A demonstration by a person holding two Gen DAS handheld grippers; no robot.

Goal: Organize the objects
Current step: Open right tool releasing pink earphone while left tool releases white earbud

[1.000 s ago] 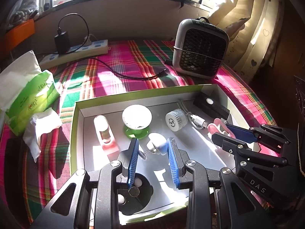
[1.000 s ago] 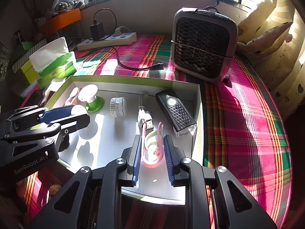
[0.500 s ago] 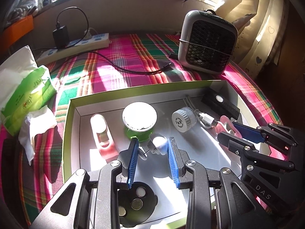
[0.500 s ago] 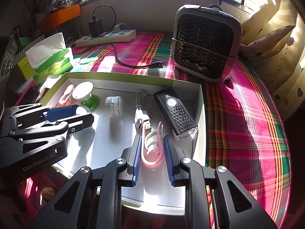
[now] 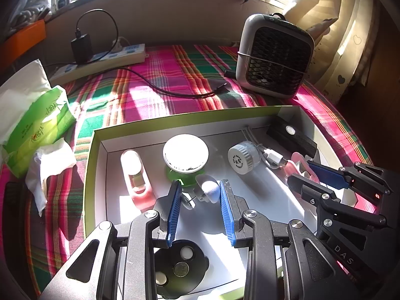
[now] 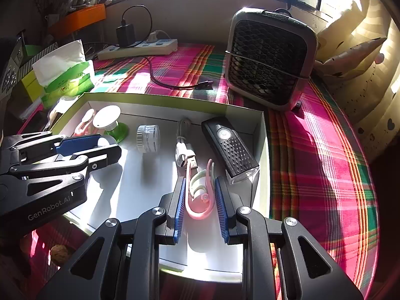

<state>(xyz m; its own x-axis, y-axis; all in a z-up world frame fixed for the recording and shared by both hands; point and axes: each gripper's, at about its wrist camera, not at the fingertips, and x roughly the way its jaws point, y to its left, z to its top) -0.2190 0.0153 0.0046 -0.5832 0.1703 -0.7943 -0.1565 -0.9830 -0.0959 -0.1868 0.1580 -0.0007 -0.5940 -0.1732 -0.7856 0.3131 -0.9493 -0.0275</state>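
A plaid cloth (image 6: 312, 150) covers the surface, carrying a grey fan unit (image 6: 270, 57) at the back and a shallow box (image 6: 260, 150) with green rim in front. Inside the box lie a black torch (image 6: 230, 147), a white-topped green stand (image 5: 185, 153) and a white cap (image 5: 241, 157). The right gripper (image 6: 199, 195) has its jaws clenched on a pink clip (image 6: 198, 200). The left gripper (image 5: 200, 200) grasps a small white-and-blue piece (image 5: 208, 190) over the box.
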